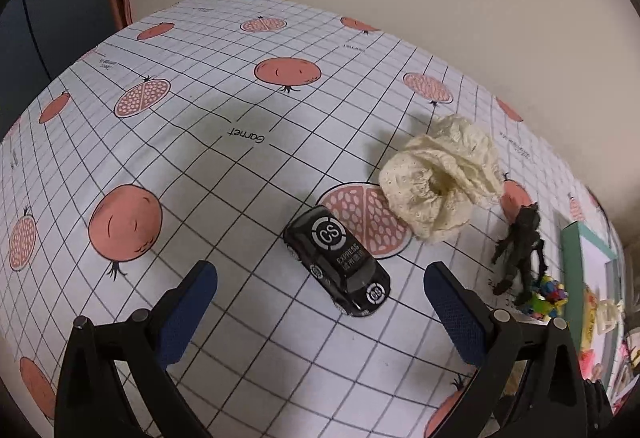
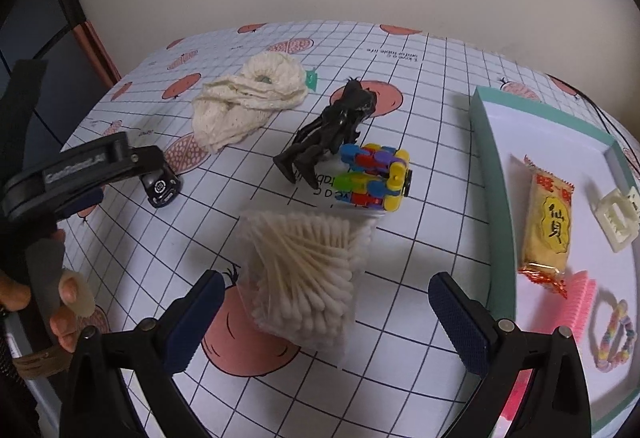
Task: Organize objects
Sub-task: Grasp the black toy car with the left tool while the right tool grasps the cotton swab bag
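Note:
A black toy car (image 1: 339, 265) lies on the pomegranate-print tablecloth, just ahead of my open left gripper (image 1: 320, 312) and between its finger lines. In the right wrist view the car (image 2: 161, 187) shows partly under the left gripper (image 2: 86, 174), which a hand (image 2: 60, 302) holds. My right gripper (image 2: 322, 316) is open above a clear bag of cotton swabs (image 2: 308, 278). Beyond it stand a colourful block toy (image 2: 374, 180), a black figure (image 2: 332, 126) and a cream lace cloth (image 2: 244, 102). A teal-rimmed box (image 2: 482, 142) at right holds a yellow snack packet (image 2: 548, 222).
The box also contains a white plastic clip (image 2: 618, 218), a pink comb (image 2: 580, 302) and a pastel bead bracelet (image 2: 612, 334). A small green piece (image 2: 311, 78) lies by the cloth. The wall runs behind the table; the table's left edge meets a dark cabinet (image 1: 44, 18).

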`<state>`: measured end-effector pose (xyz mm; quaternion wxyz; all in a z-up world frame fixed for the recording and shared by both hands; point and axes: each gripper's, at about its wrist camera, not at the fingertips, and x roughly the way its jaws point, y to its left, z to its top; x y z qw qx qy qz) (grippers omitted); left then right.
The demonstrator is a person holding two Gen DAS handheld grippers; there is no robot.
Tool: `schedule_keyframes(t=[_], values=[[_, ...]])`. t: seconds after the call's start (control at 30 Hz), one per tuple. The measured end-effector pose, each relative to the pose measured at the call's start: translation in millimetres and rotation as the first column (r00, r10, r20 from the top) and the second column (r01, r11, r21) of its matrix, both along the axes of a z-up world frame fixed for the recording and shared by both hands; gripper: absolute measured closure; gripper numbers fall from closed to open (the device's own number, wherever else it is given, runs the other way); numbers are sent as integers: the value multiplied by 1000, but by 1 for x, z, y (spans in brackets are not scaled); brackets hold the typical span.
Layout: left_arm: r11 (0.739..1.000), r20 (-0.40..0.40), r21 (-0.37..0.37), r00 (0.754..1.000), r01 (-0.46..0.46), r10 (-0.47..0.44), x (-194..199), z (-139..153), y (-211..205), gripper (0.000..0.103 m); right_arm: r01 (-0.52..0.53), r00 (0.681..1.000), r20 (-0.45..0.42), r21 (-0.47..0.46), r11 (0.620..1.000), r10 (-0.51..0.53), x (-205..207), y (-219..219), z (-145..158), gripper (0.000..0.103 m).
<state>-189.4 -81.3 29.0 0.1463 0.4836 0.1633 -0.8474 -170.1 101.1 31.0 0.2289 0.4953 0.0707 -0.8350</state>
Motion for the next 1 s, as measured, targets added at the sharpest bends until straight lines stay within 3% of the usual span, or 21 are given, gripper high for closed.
schedule_keyframes(t=[0.23,0.43,0.47,0.5,0.67,0.93,1.0], values=[[1000,9,-13,1000,-9,9,-10,-10,0,1,-8,1000,16,16,1000,8,-2,-5,-11,0],[1000,-8,-29,1000,-7,7,-15,-10,3,7,-19,1000,18,36,999,19,-2,-8,-16,0],[999,-8,-34,1000,-4,4,-15,-11,4,14,-19,1000,17,38,999,18,-2,-8,-17,0],[999,-3,-36,1000,-2,2,-16,-11,4,26,-19,1000,18,37,999,19,-2,-7,-17,0],[999,4,-38,1000,0,0,-17,-12,5,49,-10,1000,19,25,1000,10,-3,-4,-16,5],[998,3,-61,1000,6,-6,-14,-9,7,65,-20,1000,15,31,999,20,-3,-5,-13,27],[997,6,-68,1000,23,-22,-14,-9,10,68,-22,1000,11,34,999,22,-1,-5,-12,42]])
